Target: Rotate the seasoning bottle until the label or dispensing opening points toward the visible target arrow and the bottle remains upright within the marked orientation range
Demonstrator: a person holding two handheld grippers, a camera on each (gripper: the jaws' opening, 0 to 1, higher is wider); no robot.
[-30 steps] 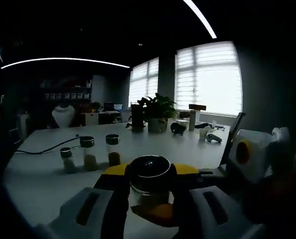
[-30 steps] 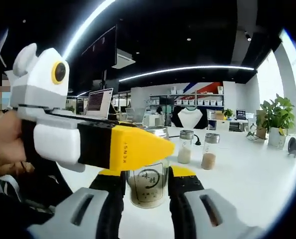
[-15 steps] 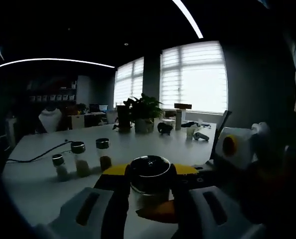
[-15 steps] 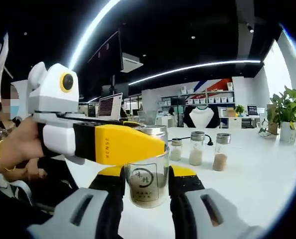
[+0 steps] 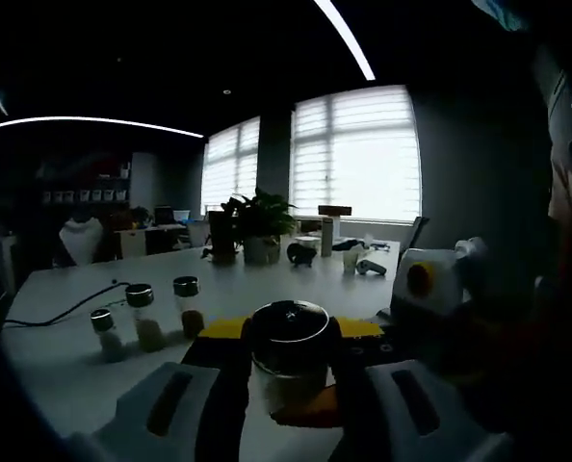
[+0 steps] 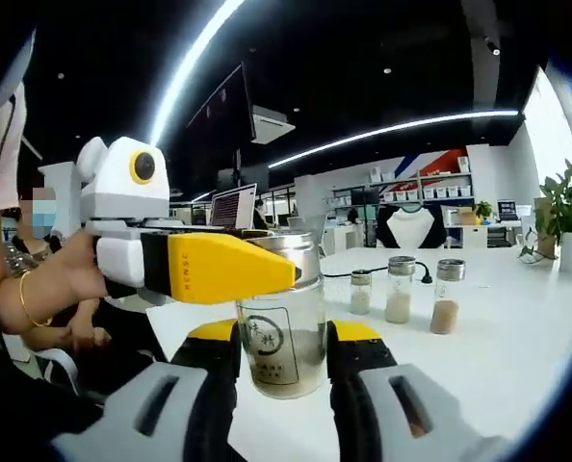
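Left gripper view, going left to right: three small spice jars (image 5: 142, 322) stand in a row on the bench (image 5: 55, 356), well off to the left of the left tongs (image 5: 288, 385). Those tongs are closed on the seasoning bottle (image 5: 288, 348), jaws pressed against its sides just under the dark cap. The right tongs (image 5: 430, 298) reach in from the right toward the same bottle.

In the right gripper view the left tongs (image 6: 185, 265) come in from the left with a person's hand (image 6: 60, 284) behind them, the yellow jaw lying across the bottle's upper part. The bottle (image 6: 281, 322) sits upright between the jaws of the right tongs (image 6: 281, 371), which clamp its glass body, round label (image 6: 264, 337) facing this camera and a little left of centre. The three jars (image 6: 402, 294) stand beyond, to the right.

As I judge it, the turning is under way: both tongs hold the bottle, and it looks upright. I can't spot a target arrow or marked range anywhere, so I can't tell how much rotation is left; release is not yet done.
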